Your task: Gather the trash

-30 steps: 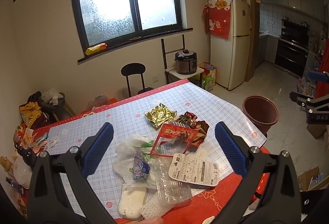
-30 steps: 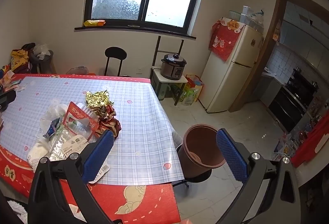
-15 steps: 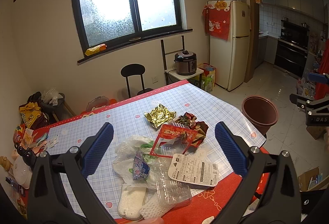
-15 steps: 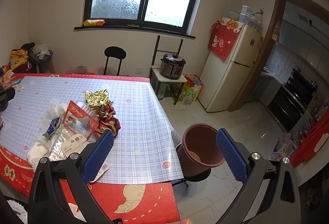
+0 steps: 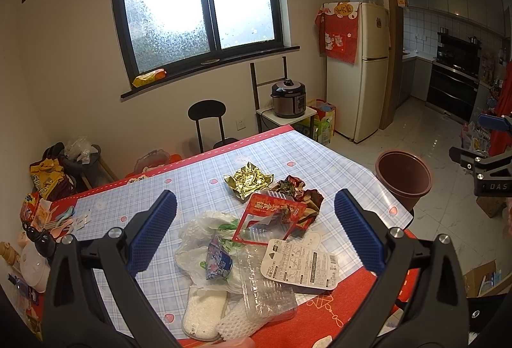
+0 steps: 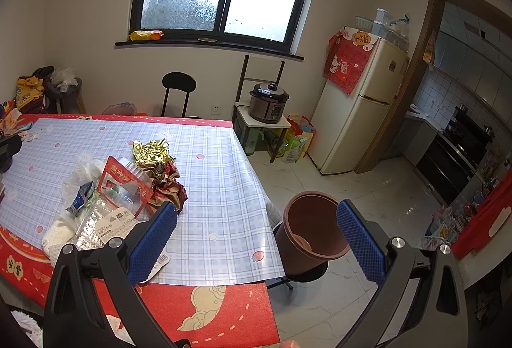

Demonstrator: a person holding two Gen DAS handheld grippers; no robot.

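Because everything in the trash pile is thin film, foil or blister plastic, it should weigh next to nothing and crumple or slide rather than resist a pinch. It lies on the near right part of the table, on the checked cloth, with nothing yet lifted. The left hand-held gripper hangs above it with its jaws spread wide and empty, and the right hand-held gripper is likewise wide apart and empty, off the table's right edge, looking toward the brown bin on the floor just beside that edge.

The gold foil wrapper at the far side of the heap is crushed and holds its folds, so I judge any raised ridge a good hold. The clear plastic tray at the near edge looks springy and slick; squeezing a rim or corner should serve better than its flat face. The white label card lies flat across it and would probably need an overhanging edge to catch. The white plastic bag on the left is limp, so a bunched fold is likely best, though it may drag the small blue packet resting on it.
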